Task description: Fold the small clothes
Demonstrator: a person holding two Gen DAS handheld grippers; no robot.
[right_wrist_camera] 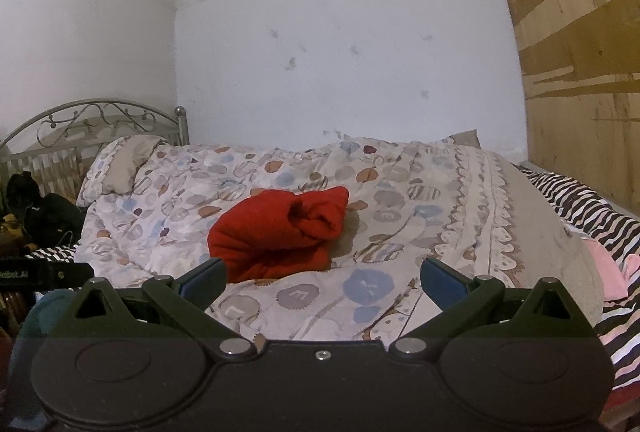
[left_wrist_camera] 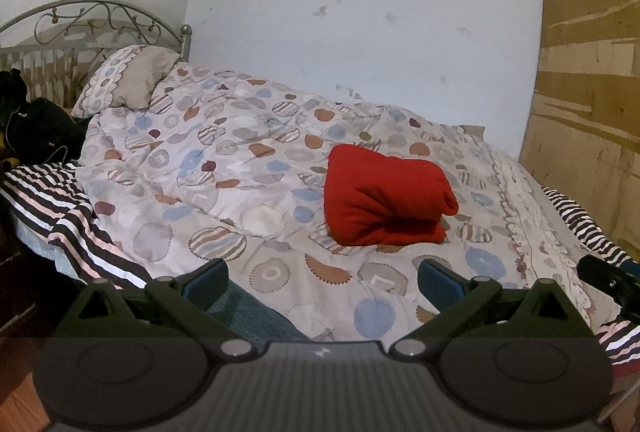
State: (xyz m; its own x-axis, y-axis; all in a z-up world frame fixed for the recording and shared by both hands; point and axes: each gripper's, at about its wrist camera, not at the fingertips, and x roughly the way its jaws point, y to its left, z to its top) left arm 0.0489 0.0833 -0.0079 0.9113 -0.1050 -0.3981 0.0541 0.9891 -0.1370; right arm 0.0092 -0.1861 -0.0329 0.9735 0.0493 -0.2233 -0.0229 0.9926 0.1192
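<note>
Left gripper (left_wrist_camera: 322, 280): jaws wide apart, holding nothing. Right gripper (right_wrist_camera: 323, 280): same, wide apart, empty. Both hover over the near edge of the bed, clear of the cloth.

Red garment (left_wrist_camera: 386, 197) sits on the quilt (left_wrist_camera: 240, 167), ahead of both sets of jaws and apart from them. From the left it lies ahead and slightly right of the jaw gap; from the right it lies ahead and left, close past the left fingertip (right_wrist_camera: 208, 274).

Handling, my read: thick fleece-like knit, light, soft, no stiffness, not fragile. It's already a bundled roll, so it will slump and unroll if lifted by one layer. The quilt underneath is loose, so a deep pinch risks grabbing bedding too. Best hold looks like the outer edge or a corner, pinching all layers, one gripper per end.

View differences: the left view shows the long smooth side and the stacked layers at the roll's lower edge. The right view shows the bunched open end (right_wrist_camera: 316, 216) with a dark hollow, hidden from the left.

Beyond: pillow (left_wrist_camera: 128, 79), metal headboard (right_wrist_camera: 96, 119), wall.
</note>
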